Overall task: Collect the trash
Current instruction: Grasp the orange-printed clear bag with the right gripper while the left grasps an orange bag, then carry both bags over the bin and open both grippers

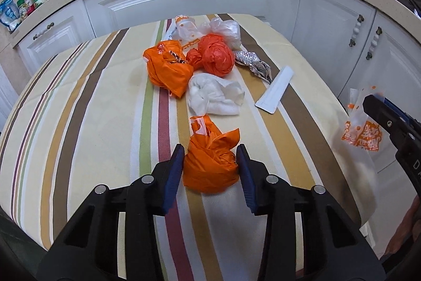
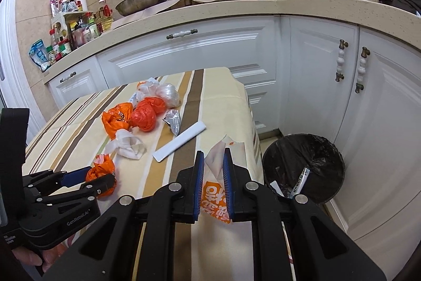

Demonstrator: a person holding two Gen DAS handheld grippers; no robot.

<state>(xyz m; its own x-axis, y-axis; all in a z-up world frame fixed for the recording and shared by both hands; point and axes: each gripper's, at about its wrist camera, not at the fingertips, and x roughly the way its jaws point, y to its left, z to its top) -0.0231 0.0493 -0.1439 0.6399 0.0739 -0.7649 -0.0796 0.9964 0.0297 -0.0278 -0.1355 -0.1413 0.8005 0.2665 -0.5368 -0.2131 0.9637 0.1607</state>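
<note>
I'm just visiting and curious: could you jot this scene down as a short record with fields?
Place: striped table beside white kitchen cabinets
Left gripper: fingers close on either side of a crumpled orange bag
Right gripper: shut on a clear wrapper with orange print
Bin: black-lined bin on the floor, some trash inside
Still on table: orange bags, white tissue, foil wrapper, white sachet

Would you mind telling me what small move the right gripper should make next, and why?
Probably carry the clear wrapper over the black bin to its right. The right gripper is clamped on it at the table edge, not yet above the bin.
</note>
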